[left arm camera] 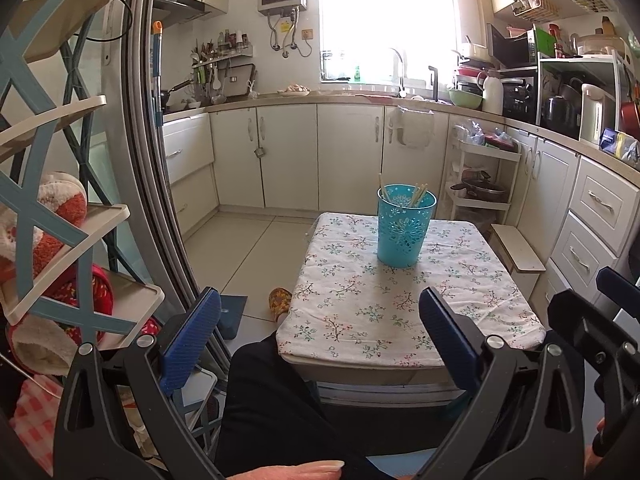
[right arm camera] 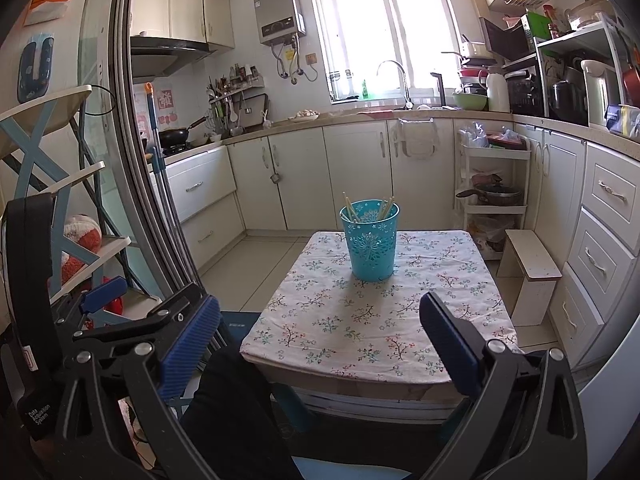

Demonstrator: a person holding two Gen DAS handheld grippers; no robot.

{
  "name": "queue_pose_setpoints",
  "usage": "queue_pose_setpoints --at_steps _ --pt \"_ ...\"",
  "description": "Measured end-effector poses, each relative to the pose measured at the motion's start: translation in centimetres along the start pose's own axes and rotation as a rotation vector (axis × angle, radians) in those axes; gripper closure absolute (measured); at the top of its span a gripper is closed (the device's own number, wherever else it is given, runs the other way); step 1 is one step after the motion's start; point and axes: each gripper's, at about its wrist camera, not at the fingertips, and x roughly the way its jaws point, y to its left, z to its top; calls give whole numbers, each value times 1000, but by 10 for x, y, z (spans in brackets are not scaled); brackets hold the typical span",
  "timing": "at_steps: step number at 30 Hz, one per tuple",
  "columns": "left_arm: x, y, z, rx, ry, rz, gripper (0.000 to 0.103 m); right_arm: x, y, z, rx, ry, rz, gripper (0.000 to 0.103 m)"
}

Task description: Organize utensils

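Note:
A turquoise perforated holder (left arm camera: 405, 226) (right arm camera: 370, 240) stands on the far part of a small table with a floral cloth (left arm camera: 400, 304) (right arm camera: 360, 328). Several pale chopsticks (left arm camera: 418, 194) (right arm camera: 349, 209) stick up out of it. My left gripper (left arm camera: 320, 340) is open, held back from the table's near edge, nothing between its blue pads (left arm camera: 192, 340). My right gripper (right arm camera: 318, 344) is open too, near the table's front edge and holding nothing. The other gripper shows at the right edge of the left wrist view and at the left edge of the right wrist view.
A person's dark-trousered leg (left arm camera: 272, 408) and a slippered foot (left arm camera: 279, 299) lie left of the table. A blue-and-cream shoe rack (left arm camera: 60, 240) fills the left. A small wooden stool (right arm camera: 530, 264) and white trolley (right arm camera: 494, 184) stand right, cabinets (right arm camera: 352, 172) behind.

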Motion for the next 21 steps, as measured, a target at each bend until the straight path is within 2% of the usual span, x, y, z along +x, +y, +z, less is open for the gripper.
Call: queue_pose_setpoints --at_steps 21 --pt "1 1 -2 3 1 7 8 0 -3 0 -4 6 -3 7"
